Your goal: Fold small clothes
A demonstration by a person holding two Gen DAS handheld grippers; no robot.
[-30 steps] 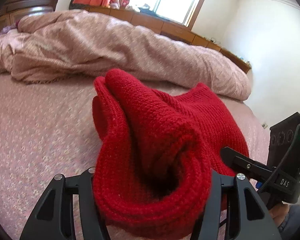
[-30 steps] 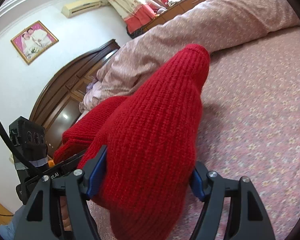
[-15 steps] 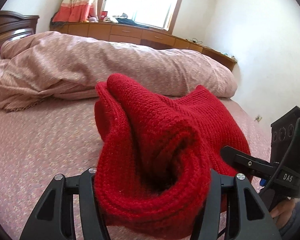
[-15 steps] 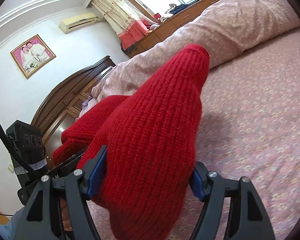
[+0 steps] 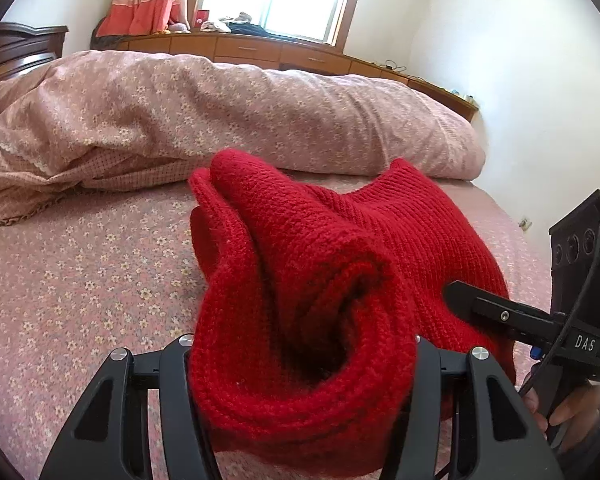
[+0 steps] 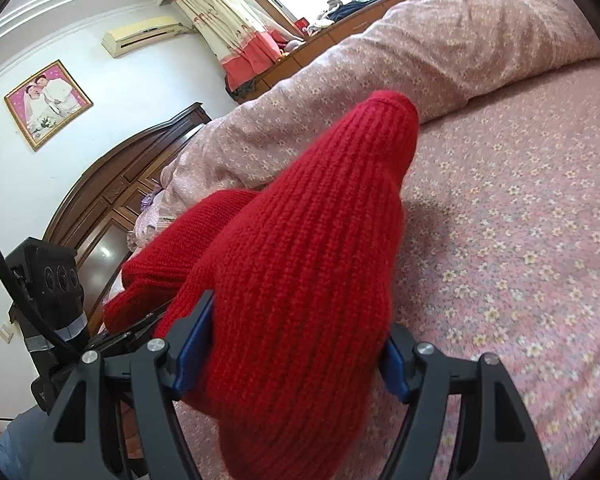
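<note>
A red knitted garment (image 5: 320, 264) is held up over the bed between both grippers. My left gripper (image 5: 300, 364) is shut on a thick bunched fold of it. My right gripper (image 6: 292, 344) is shut on another part of the same garment (image 6: 312, 248), which bulges up between its blue-padded fingers (image 6: 194, 340). In the left wrist view the right gripper's finger (image 5: 496, 312) sticks into the knit from the right. The garment hides both grippers' fingertips.
The bed has a pink flowered sheet (image 5: 80, 280) under the garment. A rolled pink duvet (image 5: 240, 120) lies along the far side. A dark wooden headboard (image 6: 112, 192) stands at one end. A window and low wooden cabinets (image 5: 260, 48) are behind the bed.
Both grippers have lifted with the garment still held. More of the window and wall shows, and the bed sits lower in both views.
</note>
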